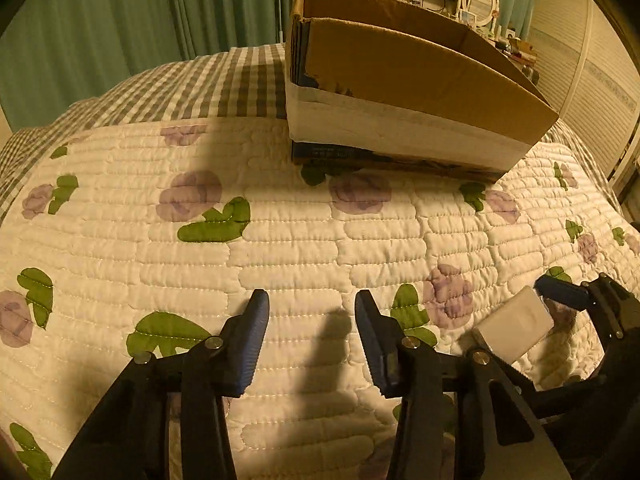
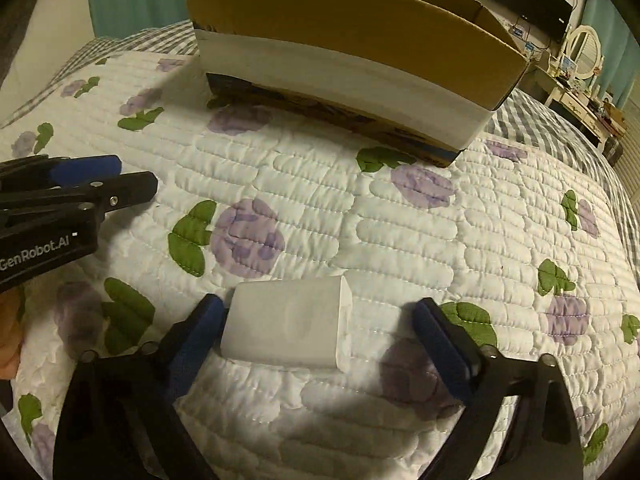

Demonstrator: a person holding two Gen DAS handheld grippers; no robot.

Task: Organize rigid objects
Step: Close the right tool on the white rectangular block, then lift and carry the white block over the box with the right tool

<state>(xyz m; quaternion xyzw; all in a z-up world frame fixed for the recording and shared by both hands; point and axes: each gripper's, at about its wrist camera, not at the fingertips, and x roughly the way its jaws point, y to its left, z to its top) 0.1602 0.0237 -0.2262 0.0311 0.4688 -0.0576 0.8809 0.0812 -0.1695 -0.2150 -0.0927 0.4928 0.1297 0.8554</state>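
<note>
Right wrist: plain white rectangular block [image 2: 288, 322], smooth-faced, on quilt [image 2: 400, 240].

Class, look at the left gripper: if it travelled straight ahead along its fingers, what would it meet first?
Probably the cardboard box. The left gripper is open, with only bare quilt ahead, which it might graze first, as depth is unclear.

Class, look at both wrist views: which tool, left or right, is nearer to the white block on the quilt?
Right. The right tool straddles the white block, its fingers open on either side. The left tool hangs open over bare quilt, off to the block's left.
</note>
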